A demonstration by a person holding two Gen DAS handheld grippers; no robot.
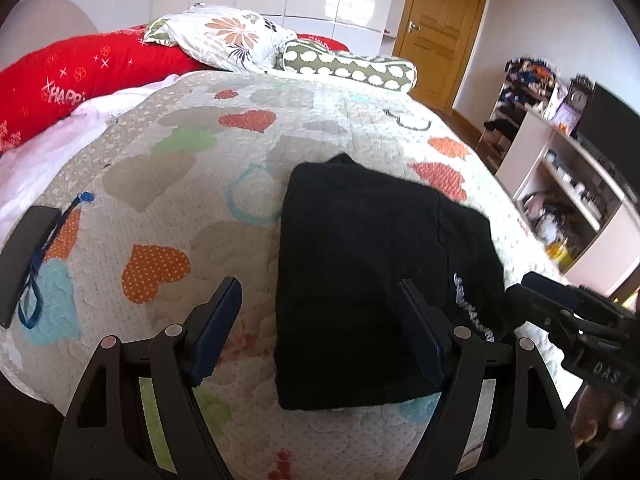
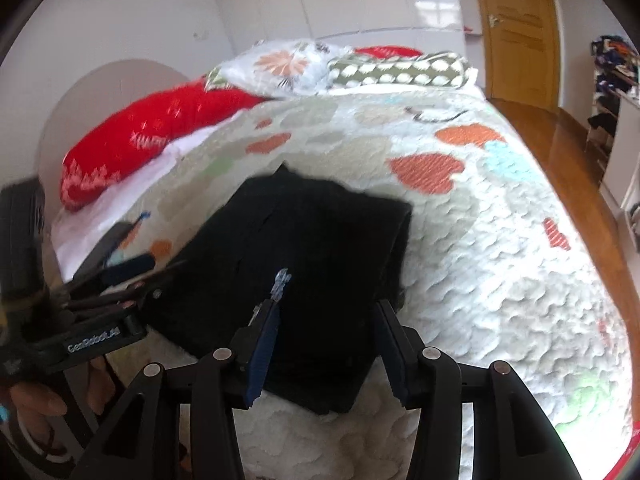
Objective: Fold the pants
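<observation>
The left tongs (image 1: 316, 312) stand wide apart with nothing clamped; one finger (image 1: 218, 320) hovers over the quilt and the other over the near left part of the folded pants (image 1: 360, 264). The right tongs (image 2: 328, 332) are about half open over the near edge of the same garment, and the pads press on nothing. Both point downward at a slant toward the bed (image 1: 180, 184). A hand (image 2: 36, 408) shows at the lower left of the right wrist view, gripping the left tool's handle.

There is one pair of black pants, folded into a compact stack, lying on the heart-patterned quilt near the bed's front edge, with white lettering on its right side. One dark flat object (image 1: 28, 256) with a blue strap lies further left on the quilt. Beyond are three pillows: one red (image 1: 80, 76), one floral (image 1: 224, 36), one green with white spots (image 1: 352, 64). One wooden door (image 1: 440, 28) stands behind.
</observation>
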